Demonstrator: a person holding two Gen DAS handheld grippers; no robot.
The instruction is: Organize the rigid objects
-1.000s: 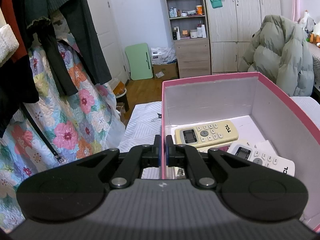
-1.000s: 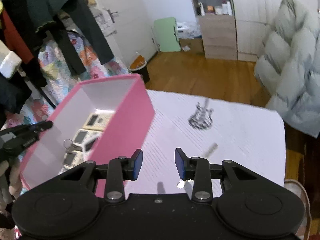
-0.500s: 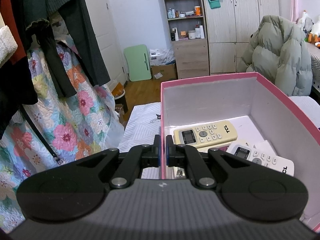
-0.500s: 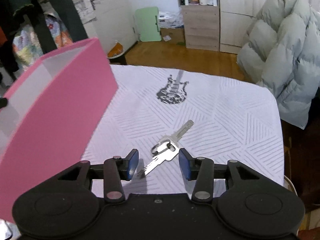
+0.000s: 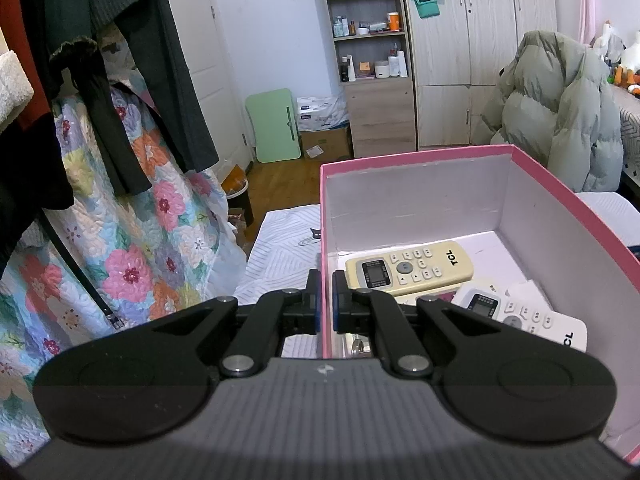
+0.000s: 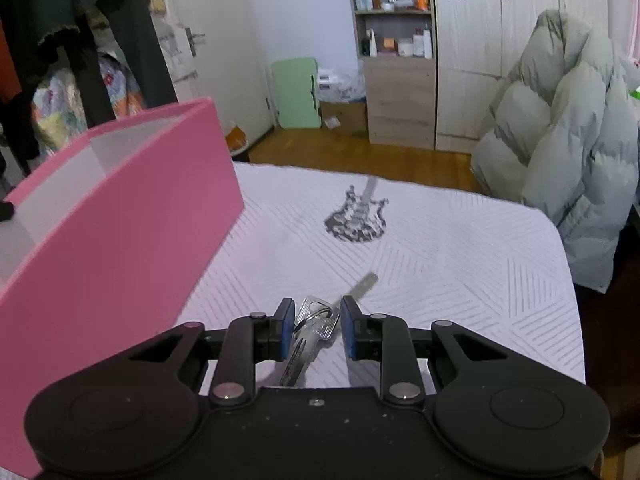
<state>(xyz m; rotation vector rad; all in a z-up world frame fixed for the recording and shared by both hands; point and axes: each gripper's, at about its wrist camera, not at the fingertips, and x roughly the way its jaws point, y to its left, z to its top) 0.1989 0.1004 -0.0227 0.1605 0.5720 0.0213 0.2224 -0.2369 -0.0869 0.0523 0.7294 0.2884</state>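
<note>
The left tongs (image 5: 325, 300) pinch the pink box's (image 5: 560, 196) near wall, steadying it. The right tongs (image 6: 313, 330) have just been closing around the keys (image 6: 316, 320) on the worktop (image 6: 460, 280), pads not yet pressing, likely to box them.

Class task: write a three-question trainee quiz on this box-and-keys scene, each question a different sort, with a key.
1. True or false: the left gripper is shut on the pink box wall.
2. What lies between the right gripper pads? A) keys B) a remote C) nothing
3. Fill in: the letters on the cream remote in the box are ___.

Key: 1 true; 2 A, with the jaws just closing and the pads not yet pressing; 3 TCL.
</note>
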